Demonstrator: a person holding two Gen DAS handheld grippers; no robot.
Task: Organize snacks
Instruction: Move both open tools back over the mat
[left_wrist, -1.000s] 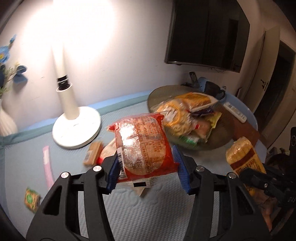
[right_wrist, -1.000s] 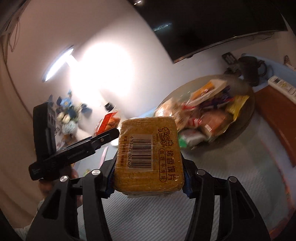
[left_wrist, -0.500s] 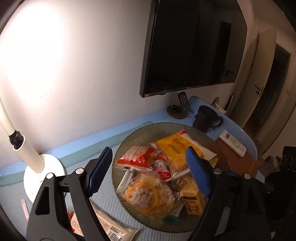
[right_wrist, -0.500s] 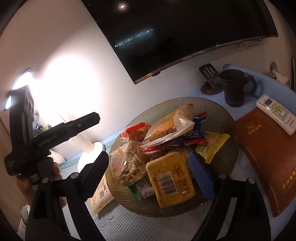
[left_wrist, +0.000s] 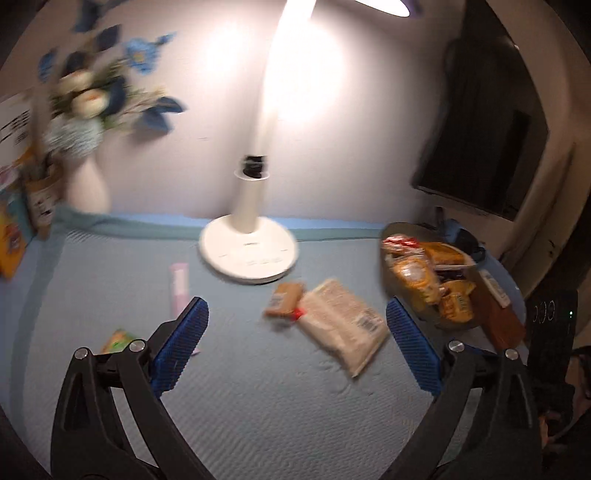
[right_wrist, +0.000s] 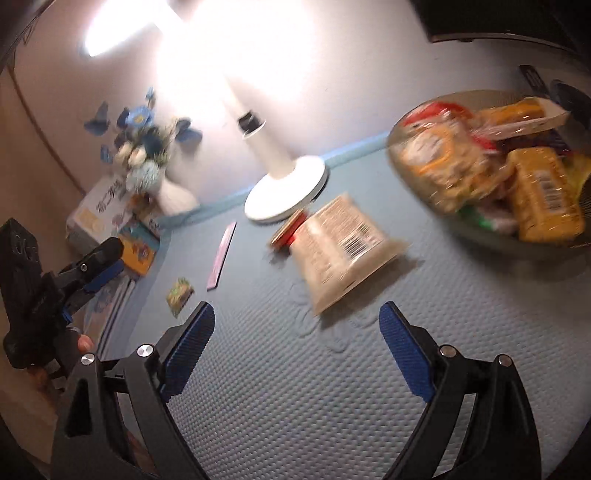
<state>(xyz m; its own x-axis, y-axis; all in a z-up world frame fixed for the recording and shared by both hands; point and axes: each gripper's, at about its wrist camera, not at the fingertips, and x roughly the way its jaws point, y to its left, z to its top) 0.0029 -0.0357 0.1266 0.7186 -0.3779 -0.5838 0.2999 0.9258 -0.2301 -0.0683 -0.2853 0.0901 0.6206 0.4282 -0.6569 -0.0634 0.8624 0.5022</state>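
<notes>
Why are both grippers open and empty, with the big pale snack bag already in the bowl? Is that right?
Not quite. Both the left gripper and right gripper are open and empty, but the pale bag lies on the mat beside the bowl, as the right wrist view shows.

Quilted matt cloth mat (right_wrist: 332, 387), glossy plastic snack pkt (right_wrist: 340, 251), ribbed glass bowl (right_wrist: 491, 240), smooth lamp base (left_wrist: 247, 254)

A dark glass bowl (right_wrist: 491, 240) at the right of the desk is heaped with snack packets, a yellow barcoded pack (right_wrist: 543, 192) on top. On the mat lie a pale barcoded packet (right_wrist: 343, 251) touching a small brown bar (left_wrist: 284, 299), a pink stick (left_wrist: 179, 284) and a small green sachet (right_wrist: 180, 291).
</notes>
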